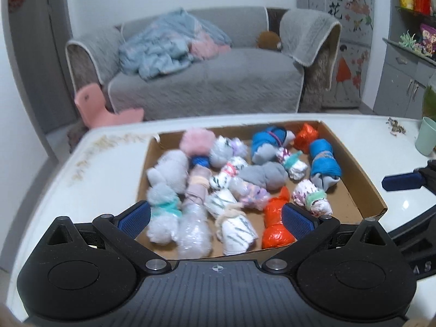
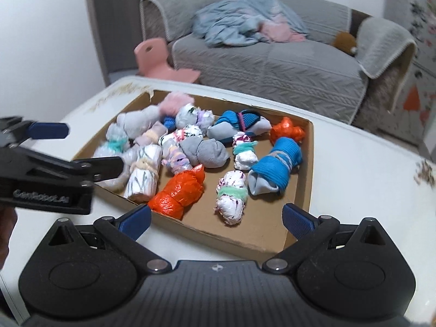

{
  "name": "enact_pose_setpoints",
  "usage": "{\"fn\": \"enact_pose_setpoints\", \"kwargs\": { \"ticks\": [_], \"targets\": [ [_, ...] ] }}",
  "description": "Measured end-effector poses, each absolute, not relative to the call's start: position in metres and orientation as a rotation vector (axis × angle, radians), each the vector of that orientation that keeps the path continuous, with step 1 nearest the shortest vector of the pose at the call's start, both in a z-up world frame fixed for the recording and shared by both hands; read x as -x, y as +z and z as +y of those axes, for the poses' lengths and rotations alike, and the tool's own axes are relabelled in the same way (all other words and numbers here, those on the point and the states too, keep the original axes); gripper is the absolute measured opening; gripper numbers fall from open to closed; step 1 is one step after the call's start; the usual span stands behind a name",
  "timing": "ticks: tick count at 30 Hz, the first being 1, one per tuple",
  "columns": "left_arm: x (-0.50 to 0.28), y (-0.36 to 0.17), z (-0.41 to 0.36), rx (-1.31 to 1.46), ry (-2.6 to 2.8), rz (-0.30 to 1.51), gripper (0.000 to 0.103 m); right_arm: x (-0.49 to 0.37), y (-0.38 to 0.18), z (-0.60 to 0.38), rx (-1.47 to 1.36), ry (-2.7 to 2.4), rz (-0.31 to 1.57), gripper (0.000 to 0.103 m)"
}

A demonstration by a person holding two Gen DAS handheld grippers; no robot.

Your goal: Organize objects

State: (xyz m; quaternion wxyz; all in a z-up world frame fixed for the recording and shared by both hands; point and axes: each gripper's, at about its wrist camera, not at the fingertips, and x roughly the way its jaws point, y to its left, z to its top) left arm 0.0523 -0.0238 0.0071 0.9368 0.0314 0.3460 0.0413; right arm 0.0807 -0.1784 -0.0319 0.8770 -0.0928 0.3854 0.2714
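A shallow cardboard tray (image 1: 362,179) (image 2: 306,185) lies on the white table (image 1: 103,179) (image 2: 359,179) and holds several rolled sock bundles: orange (image 1: 276,226) (image 2: 179,190), blue (image 1: 324,167) (image 2: 278,167), grey (image 1: 263,175) (image 2: 204,148), white patterned (image 1: 313,197) (image 2: 231,194) and fluffy pink (image 1: 196,140) (image 2: 175,100). My left gripper (image 1: 216,219) is open and empty over the tray's near edge; it also shows at the left of the right wrist view (image 2: 90,150). My right gripper (image 2: 216,220) is open and empty before the tray's near right corner; one of its fingers (image 1: 403,181) shows in the left wrist view.
A pale green cup (image 1: 426,139) stands on the table at the right. Behind the table are a grey sofa (image 1: 207,81) (image 2: 272,57) with a blue blanket, a pink child's chair (image 1: 103,106) (image 2: 160,60) and grey cabinets (image 1: 403,81).
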Motion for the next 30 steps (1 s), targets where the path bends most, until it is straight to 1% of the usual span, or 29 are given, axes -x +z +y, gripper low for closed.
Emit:
{"fn": "enact_pose_setpoints", "kwargs": {
  "ticks": [4,8,11,30],
  "targets": [
    [-0.036,0.014,-0.023,-0.089,0.084,0.653,0.103,-0.074,-0.032,-0.18,0.167,0.561,0.801,0.102],
    [-0.019,0.022,-0.031,-0.17,0.116,0.6,0.103,-0.066,-0.028,-0.176,0.165,0.573,0.792,0.102],
    [-0.012,0.029,-0.032,-0.192,0.123,0.588,0.103,-0.061,-0.025,-0.17,0.183,0.577,0.782,0.102],
    [0.028,0.061,-0.021,-0.158,0.107,0.513,0.103,-0.036,-0.011,-0.156,0.179,0.598,0.756,0.102]
  ]
}}
